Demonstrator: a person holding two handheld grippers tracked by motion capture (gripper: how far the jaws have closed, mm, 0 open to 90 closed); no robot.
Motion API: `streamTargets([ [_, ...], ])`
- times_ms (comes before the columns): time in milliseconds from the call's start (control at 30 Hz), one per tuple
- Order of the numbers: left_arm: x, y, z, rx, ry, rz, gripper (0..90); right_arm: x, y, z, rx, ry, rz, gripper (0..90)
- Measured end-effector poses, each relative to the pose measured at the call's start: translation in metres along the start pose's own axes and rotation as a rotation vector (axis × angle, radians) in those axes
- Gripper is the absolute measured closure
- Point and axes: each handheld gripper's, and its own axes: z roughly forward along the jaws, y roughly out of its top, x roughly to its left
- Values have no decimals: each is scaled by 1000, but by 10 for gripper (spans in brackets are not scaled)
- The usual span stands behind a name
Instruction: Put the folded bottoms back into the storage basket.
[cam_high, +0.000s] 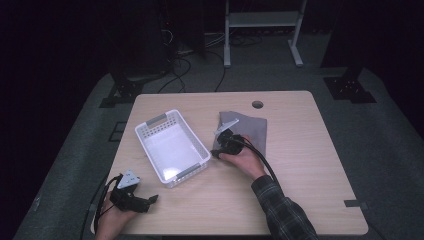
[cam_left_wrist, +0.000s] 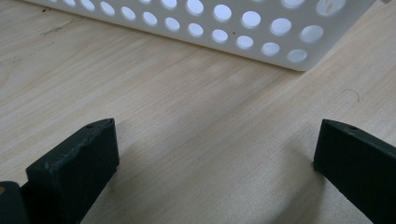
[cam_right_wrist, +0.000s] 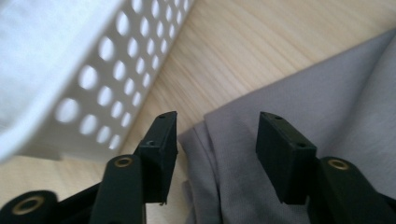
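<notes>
The right gripper (cam_right_wrist: 217, 140) straddles the edge of the grey cloth (cam_high: 250, 131) beside the white basket (cam_high: 172, 146), fingers half open and holding nothing. Next they must close on the fold. The left gripper (cam_high: 150, 200) rests on the table, fingers wide.

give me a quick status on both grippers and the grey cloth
Right gripper open, jaws straddling the grey cloth edge. Left gripper open over bare table. White basket beside cloth, not blocking.
</notes>
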Motion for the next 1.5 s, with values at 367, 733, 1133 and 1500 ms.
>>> streamTargets([
  [367, 0, 0, 0, 0, 0, 1, 0, 1, -3, 8, 33, -30, -30, 796],
  [733, 0, 0, 0, 1, 0, 0, 0, -1, -20, -12, 31, 88, -7, 845],
  [1133, 0, 0, 0, -2, 1, -3, 0, 9, -47, -45, 17, 149, -52, 846],
  [1500, 0, 0, 0, -2, 1, -3, 0, 17, -70, -71, 30, 176, -86, 845],
])
